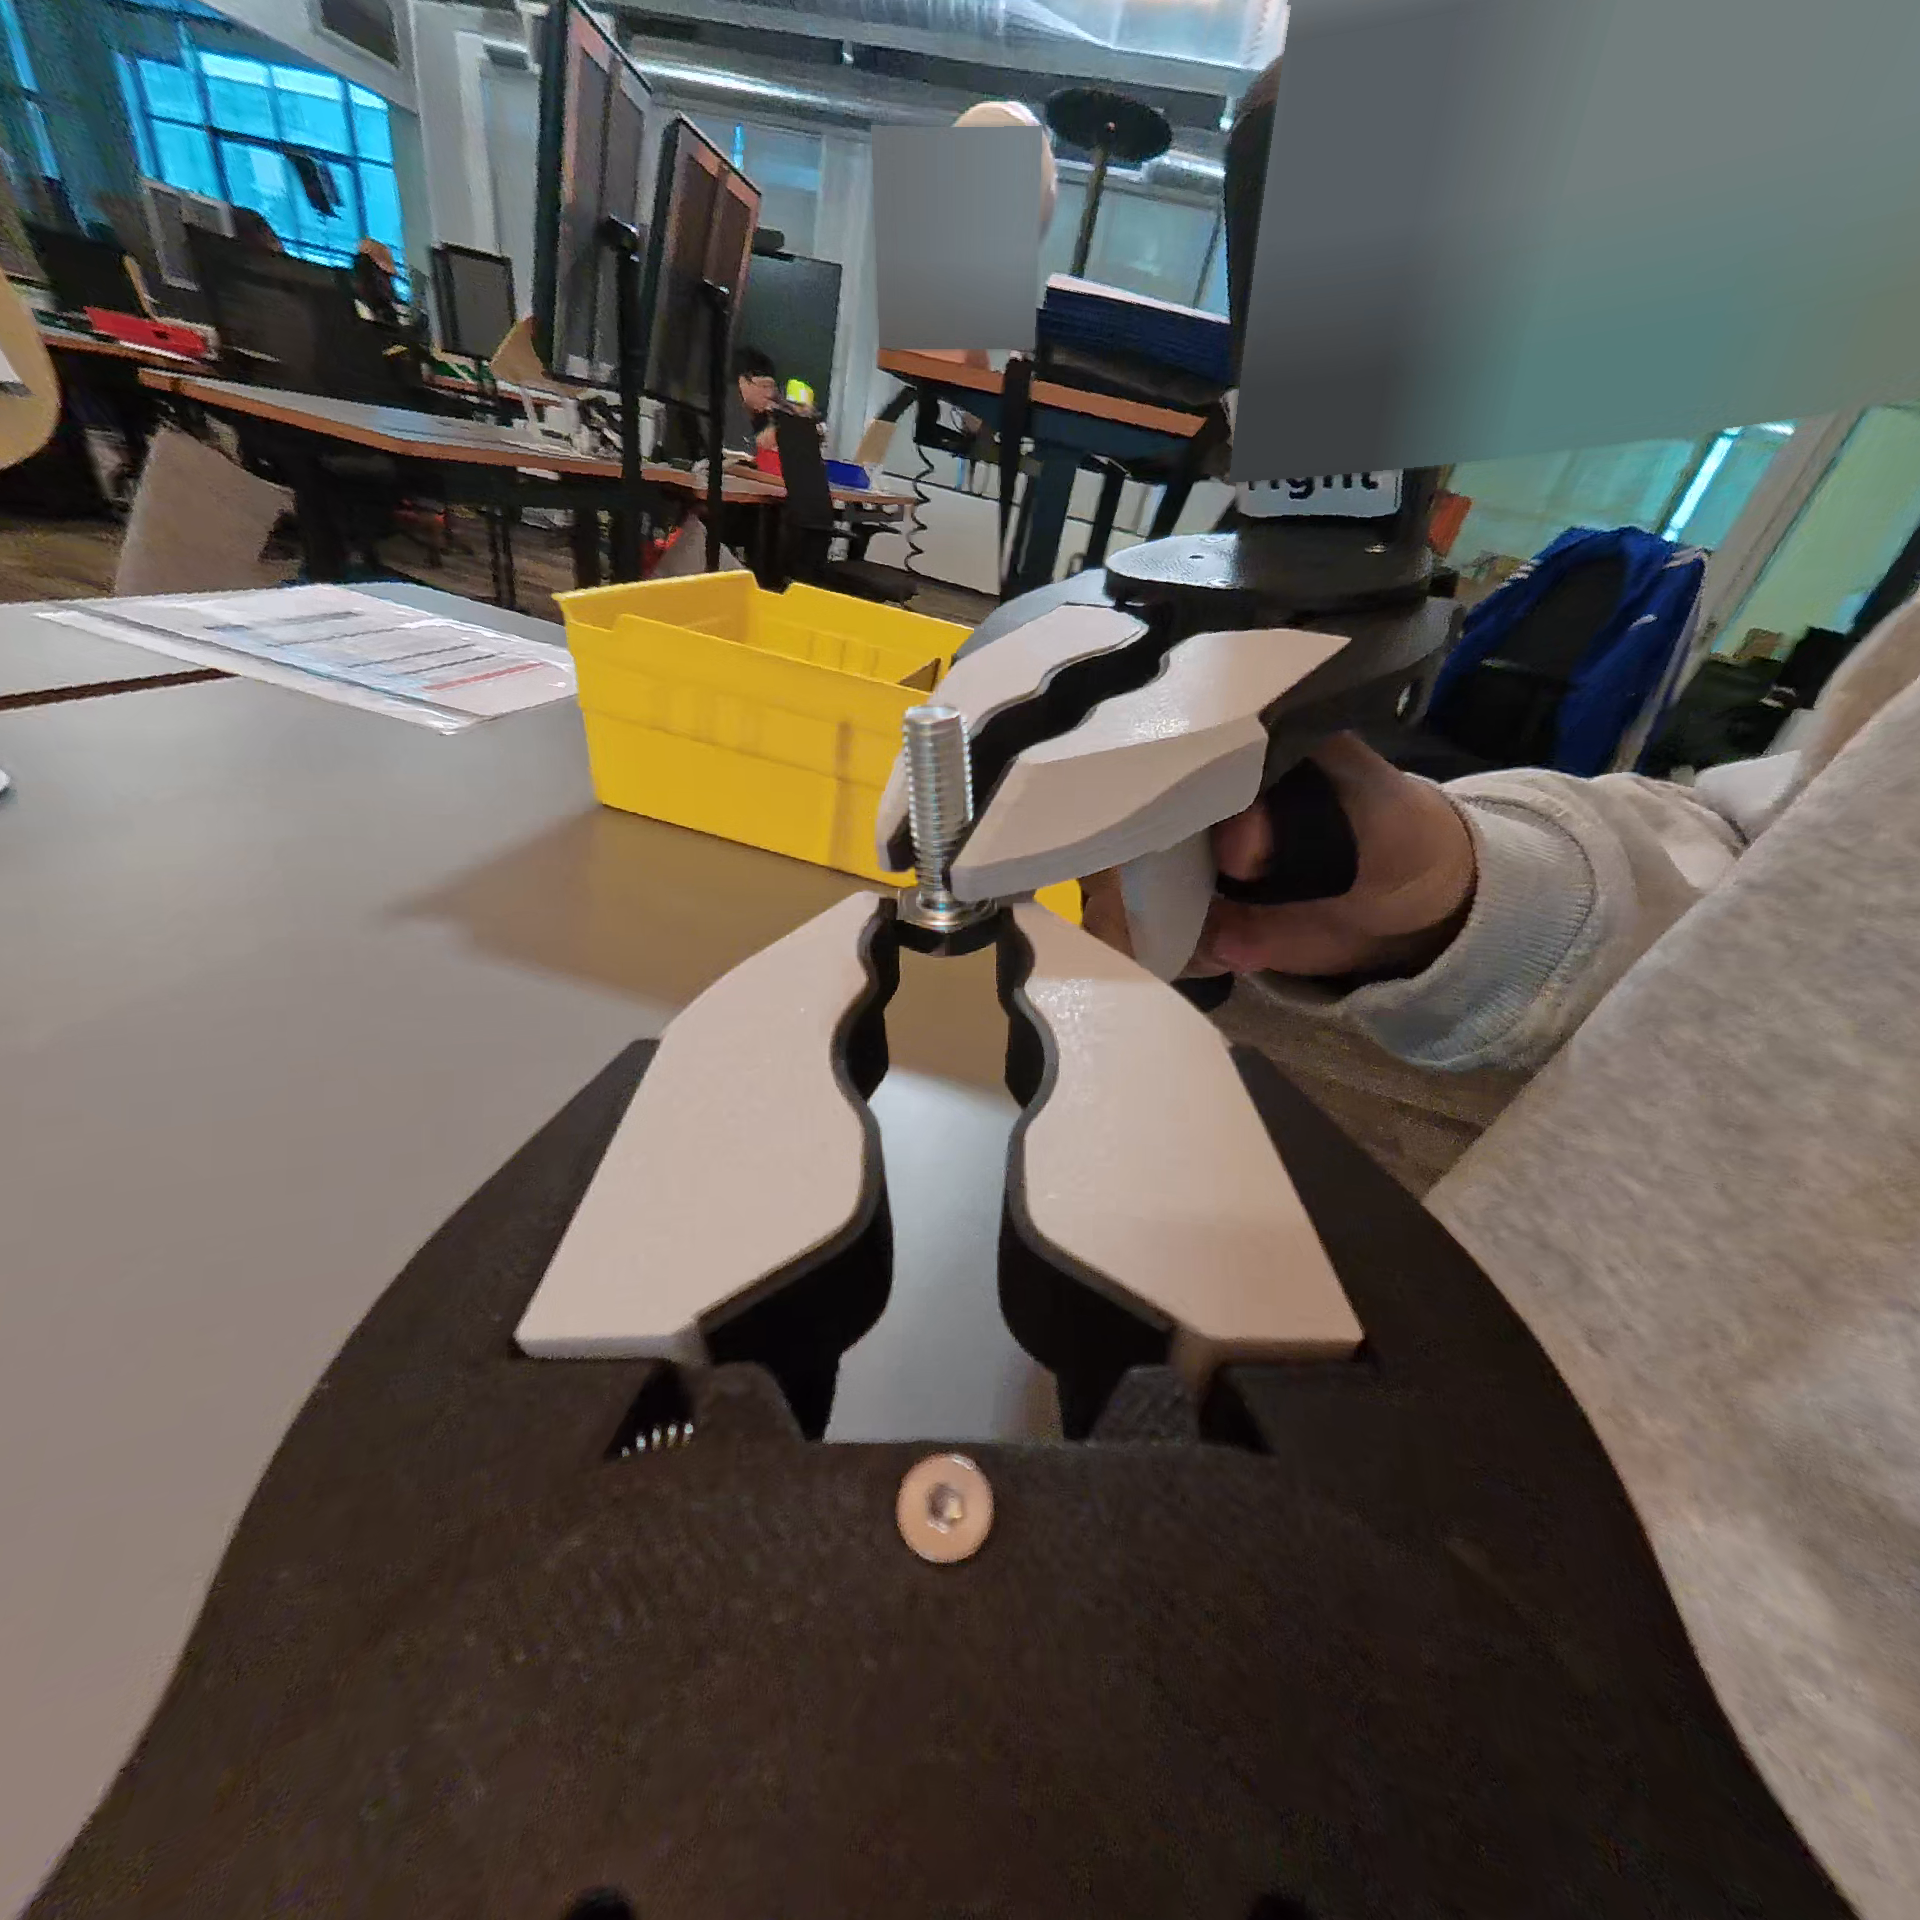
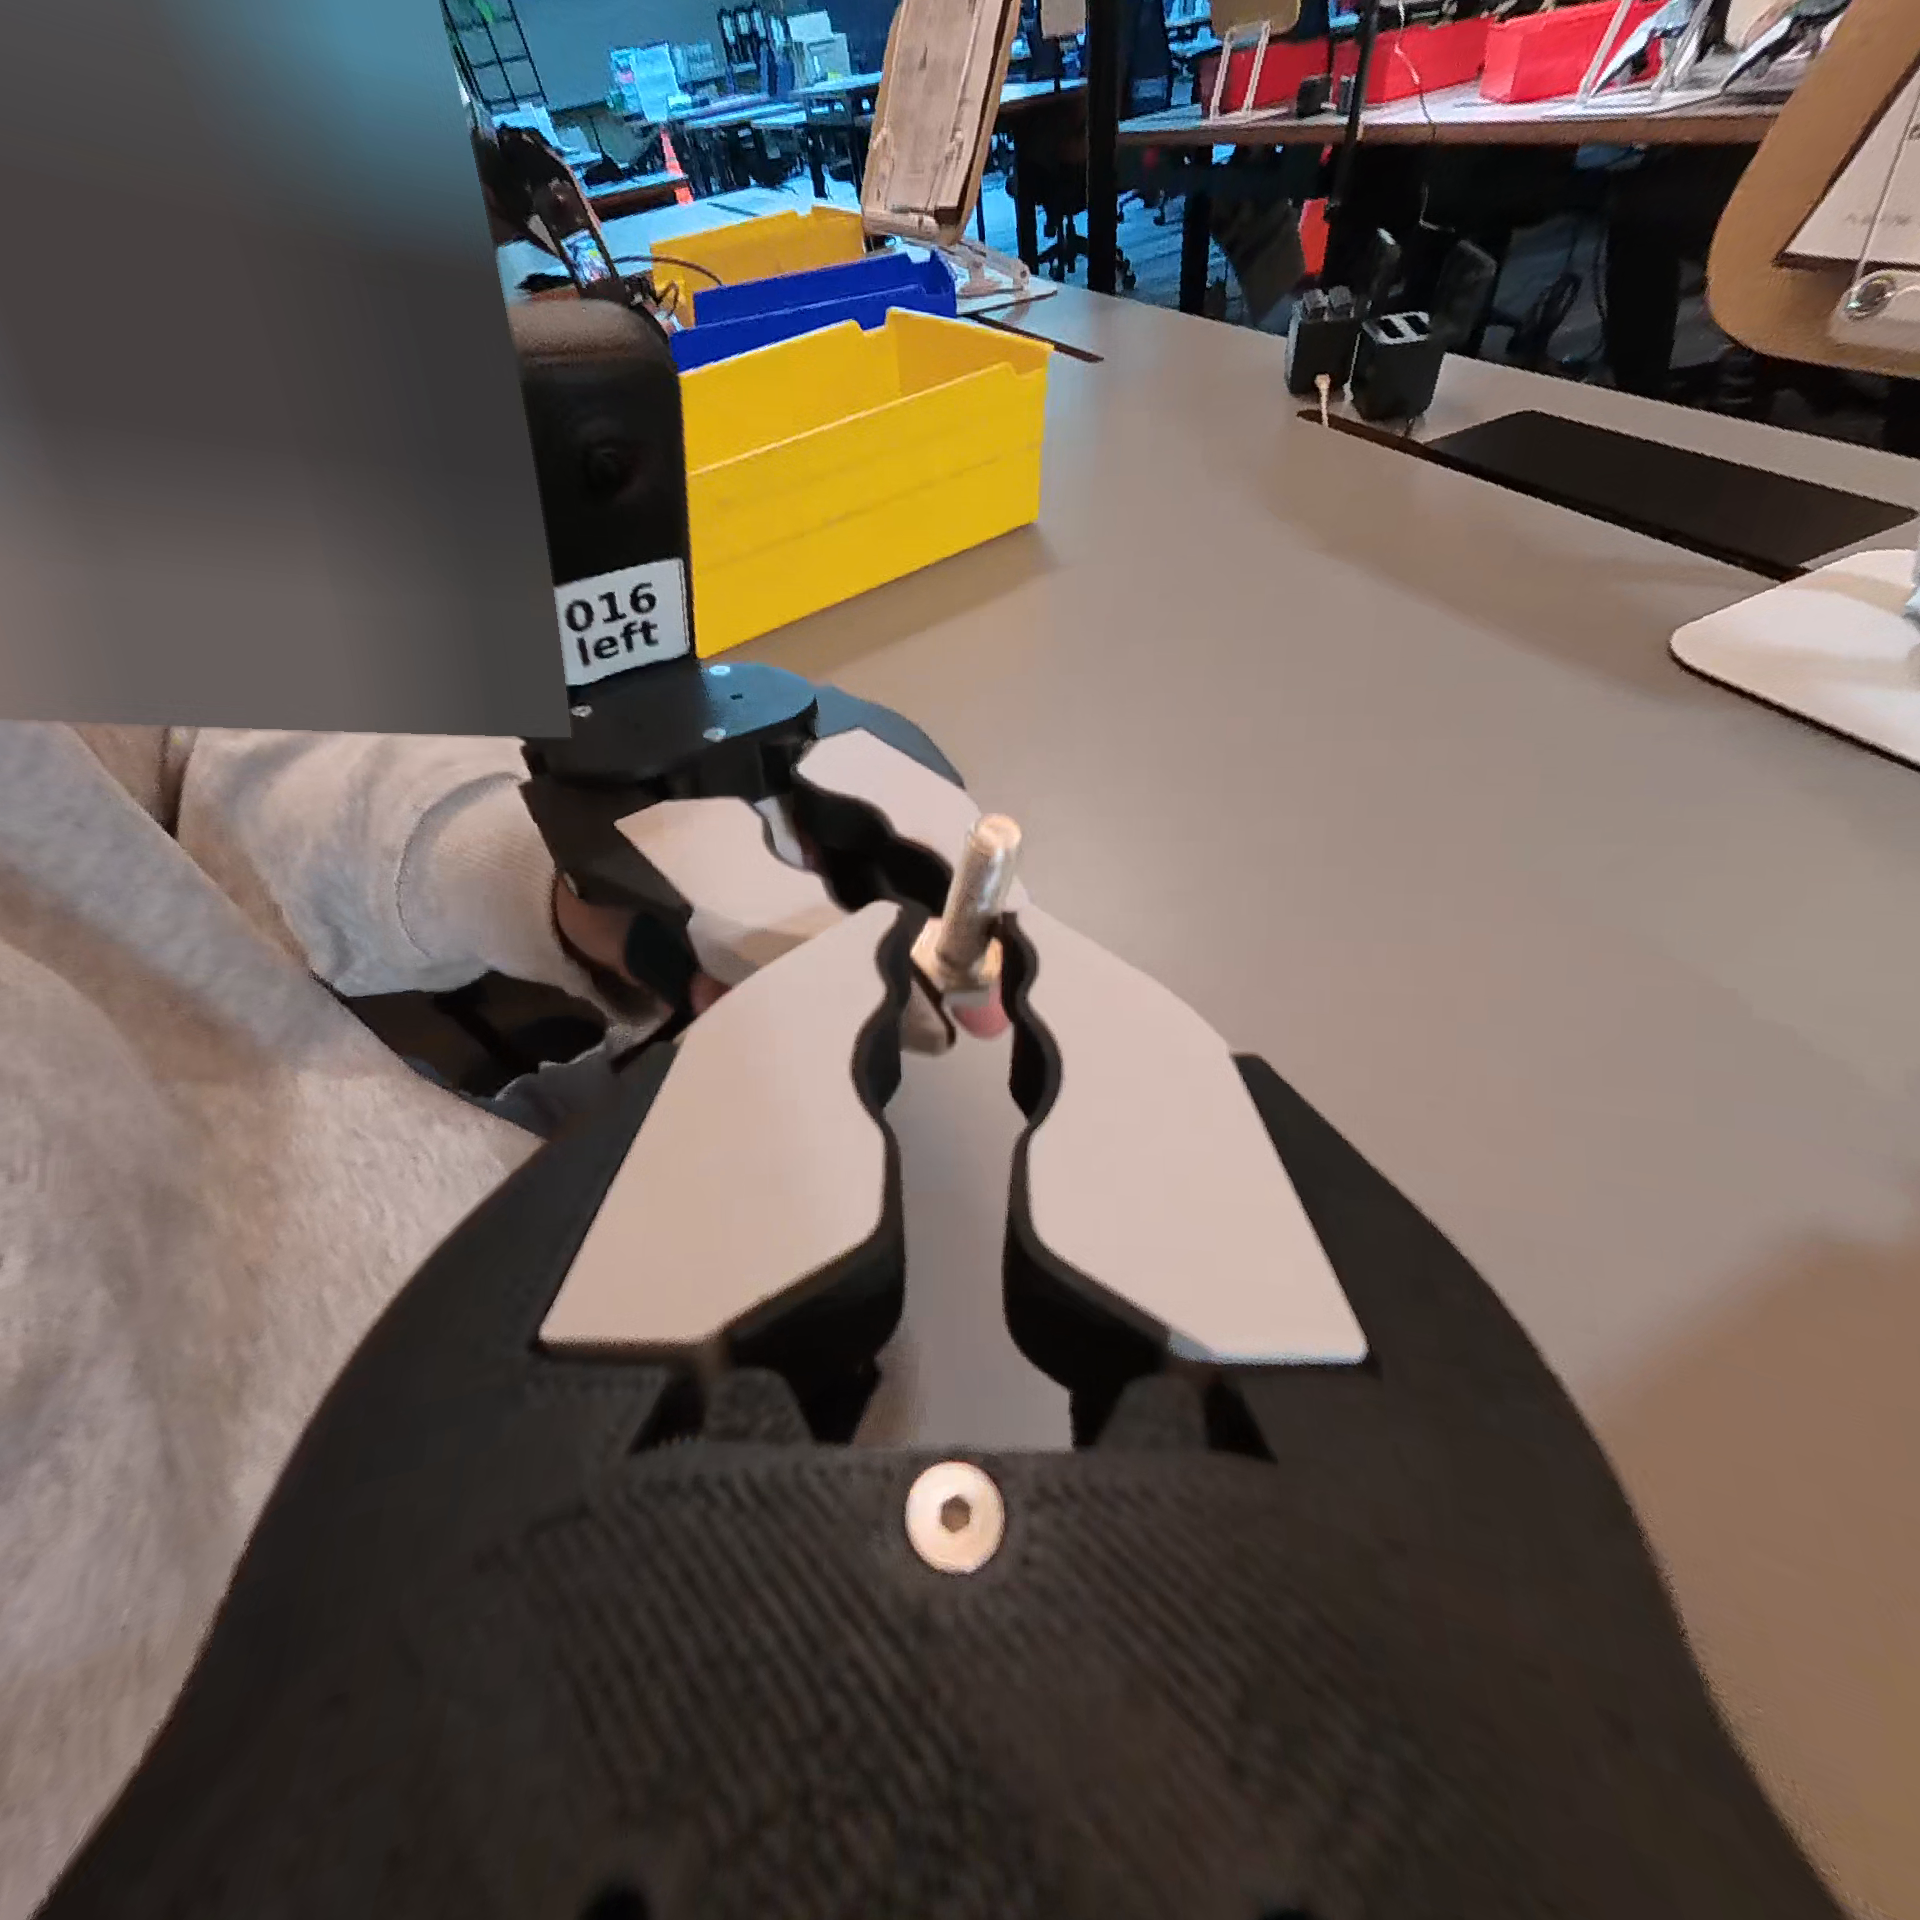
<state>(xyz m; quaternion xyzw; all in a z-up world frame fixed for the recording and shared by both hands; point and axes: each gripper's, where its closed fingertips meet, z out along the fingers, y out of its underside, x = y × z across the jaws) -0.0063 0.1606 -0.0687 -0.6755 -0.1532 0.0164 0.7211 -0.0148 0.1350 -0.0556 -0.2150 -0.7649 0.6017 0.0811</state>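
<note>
Above the grey table (image 1: 312, 987), a bolt (image 1: 937, 795) is held upright by its head in the left gripper (image 1: 943, 925), with its threaded shank clamped by the right gripper (image 1: 920, 862) before a yellow bin (image 1: 727, 727).

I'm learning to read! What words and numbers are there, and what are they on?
I won't repeat writing, only say where it stands.
White sticker on the black post, right wrist view: clear dark print.
Second sticker under the blurred patch, left wrist view: half covered.
Printed sheet on the table: too blurred.
</note>
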